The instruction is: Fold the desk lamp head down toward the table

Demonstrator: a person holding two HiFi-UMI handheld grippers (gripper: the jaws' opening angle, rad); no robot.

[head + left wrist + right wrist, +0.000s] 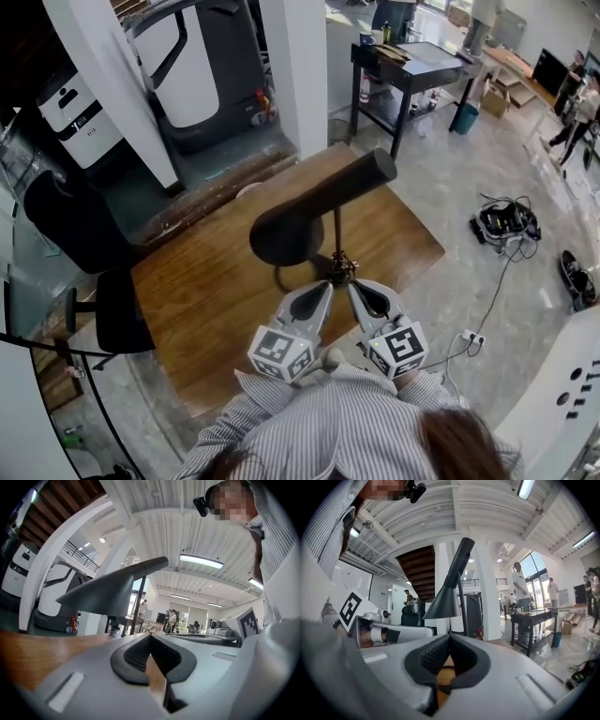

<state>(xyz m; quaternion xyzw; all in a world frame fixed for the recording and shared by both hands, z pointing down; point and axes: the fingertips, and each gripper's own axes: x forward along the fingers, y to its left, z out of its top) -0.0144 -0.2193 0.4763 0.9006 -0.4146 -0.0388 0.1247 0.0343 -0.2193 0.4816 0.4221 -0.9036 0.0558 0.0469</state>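
Note:
The black desk lamp stands on the wooden table (206,281). Its cone head (291,230) tilts down to the left and its tube end (361,173) points up to the right on a thin stem (337,234). My left gripper (327,283) and right gripper (355,283) lie side by side at the table's near edge, tips close to the joint at the stem's foot. The left gripper view shows the left gripper (151,634) shut and empty, with the lamp head (108,595) above it. In the right gripper view the right gripper (450,635) has its tips together below the lamp head (445,604).
A black office chair (103,281) stands left of the table. Behind are a white column (300,66), a white machine (187,66) and a black side table (412,66). Cables and a power strip (506,225) lie on the floor to the right.

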